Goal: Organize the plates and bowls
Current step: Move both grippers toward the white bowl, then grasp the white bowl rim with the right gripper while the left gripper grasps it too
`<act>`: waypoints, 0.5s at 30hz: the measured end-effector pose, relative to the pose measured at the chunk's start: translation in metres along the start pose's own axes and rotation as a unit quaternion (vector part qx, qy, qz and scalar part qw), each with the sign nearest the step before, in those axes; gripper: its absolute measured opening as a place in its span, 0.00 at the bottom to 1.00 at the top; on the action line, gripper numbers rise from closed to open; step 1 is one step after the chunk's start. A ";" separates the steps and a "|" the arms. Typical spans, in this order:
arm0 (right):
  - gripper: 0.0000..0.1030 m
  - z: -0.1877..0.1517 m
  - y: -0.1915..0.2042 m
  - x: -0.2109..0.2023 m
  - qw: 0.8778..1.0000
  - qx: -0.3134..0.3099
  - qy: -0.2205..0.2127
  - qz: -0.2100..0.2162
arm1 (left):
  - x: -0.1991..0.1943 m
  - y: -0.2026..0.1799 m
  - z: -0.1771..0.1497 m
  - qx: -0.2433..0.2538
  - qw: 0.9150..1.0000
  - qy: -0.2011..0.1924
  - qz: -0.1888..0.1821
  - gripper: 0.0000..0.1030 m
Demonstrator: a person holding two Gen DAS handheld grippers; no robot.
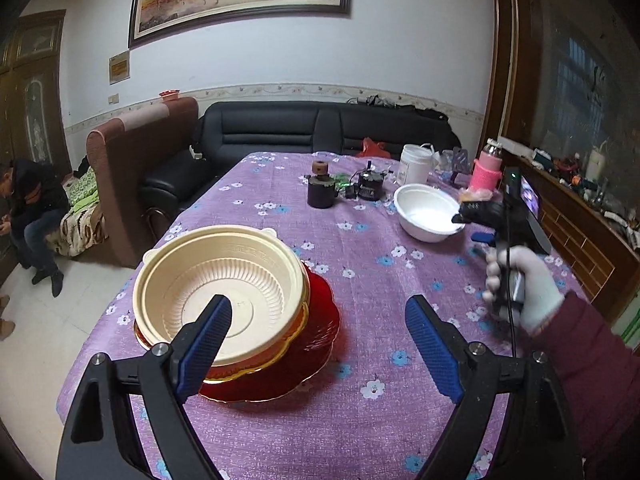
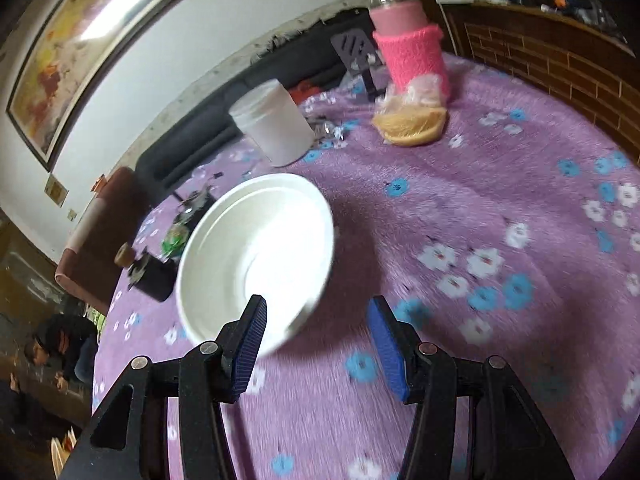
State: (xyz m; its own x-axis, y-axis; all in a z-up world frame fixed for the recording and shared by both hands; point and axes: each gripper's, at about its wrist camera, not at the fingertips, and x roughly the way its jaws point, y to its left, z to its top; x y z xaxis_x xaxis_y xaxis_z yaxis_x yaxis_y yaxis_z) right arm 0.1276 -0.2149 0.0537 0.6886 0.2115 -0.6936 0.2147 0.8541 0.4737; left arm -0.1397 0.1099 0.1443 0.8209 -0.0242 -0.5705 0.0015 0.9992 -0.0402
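Note:
A cream ribbed plastic bowl (image 1: 224,288) sits on a gold-rimmed dish on a red plate (image 1: 316,340) at the table's near left. My left gripper (image 1: 316,320) is open and empty, its left pad over the cream bowl's near rim. A white bowl (image 1: 426,210) stands at the far right; it also shows in the right wrist view (image 2: 256,256). My right gripper (image 2: 318,320) is open, with the white bowl's near rim between its pads, not clamped. The right gripper's body (image 1: 488,216) shows at the bowl's right edge.
The table has a purple flowered cloth (image 1: 360,420). At the back stand a dark jar (image 1: 321,190), a white tub (image 2: 274,122), a pink-sleeved bottle (image 2: 412,48) and a bagged bun (image 2: 410,122). A black sofa (image 1: 320,132) lies beyond; a wooden sideboard (image 1: 580,232) is at right.

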 end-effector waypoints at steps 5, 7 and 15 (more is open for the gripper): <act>0.28 0.008 -0.012 0.034 0.998 0.035 0.050 0.034 | 0.004 -0.003 -0.001 -0.001 1.000 0.015 0.011 0.86; 0.16 0.004 -0.020 0.037 0.994 0.051 0.075 0.059 | 0.006 -0.003 -0.002 -0.006 1.000 0.017 0.011 0.86; 0.09 -0.021 -0.045 -0.017 0.986 0.042 0.104 0.124 | 0.010 -0.008 -0.007 -0.016 0.999 0.041 -0.016 0.85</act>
State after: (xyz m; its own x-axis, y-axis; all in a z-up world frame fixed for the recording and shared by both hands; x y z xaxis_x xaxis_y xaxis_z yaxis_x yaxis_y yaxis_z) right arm 0.0922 -0.2475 0.0325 0.5715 0.5093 -0.6435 0.1203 0.7236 0.6796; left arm -0.1357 0.1011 0.1337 0.7710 -0.0594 -0.6341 0.0074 0.9964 -0.0843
